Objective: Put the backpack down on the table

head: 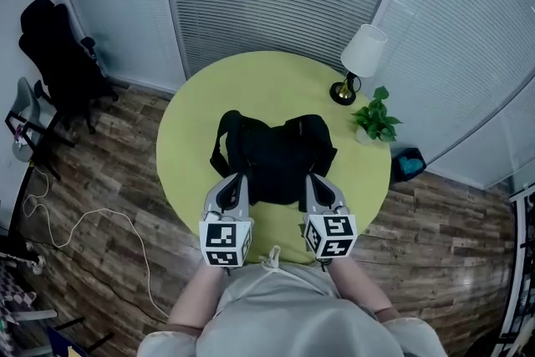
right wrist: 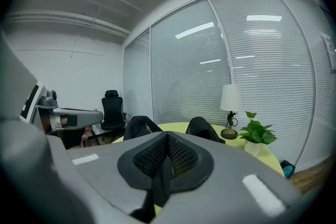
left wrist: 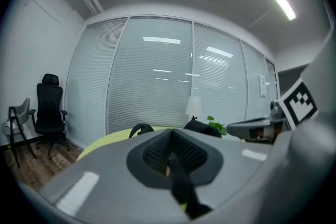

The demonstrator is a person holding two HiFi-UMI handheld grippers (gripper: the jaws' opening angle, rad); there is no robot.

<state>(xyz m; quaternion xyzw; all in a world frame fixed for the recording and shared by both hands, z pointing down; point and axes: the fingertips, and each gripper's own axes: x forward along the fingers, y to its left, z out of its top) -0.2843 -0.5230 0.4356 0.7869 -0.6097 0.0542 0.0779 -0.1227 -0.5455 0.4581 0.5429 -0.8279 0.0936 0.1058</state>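
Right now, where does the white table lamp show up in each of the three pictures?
Head view: the lamp is at upper right, on the far edge of the round table.
Left gripper view: the lamp is small, just right of centre, in front of the blinds.
Right gripper view: the lamp is right of centre, standing on the table.
Shared landmark: the potted plant sits to the lamp's right in all three.

No legible text in view

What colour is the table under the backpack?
Yellow-green, a plain light lime. The table shows best in the head view.
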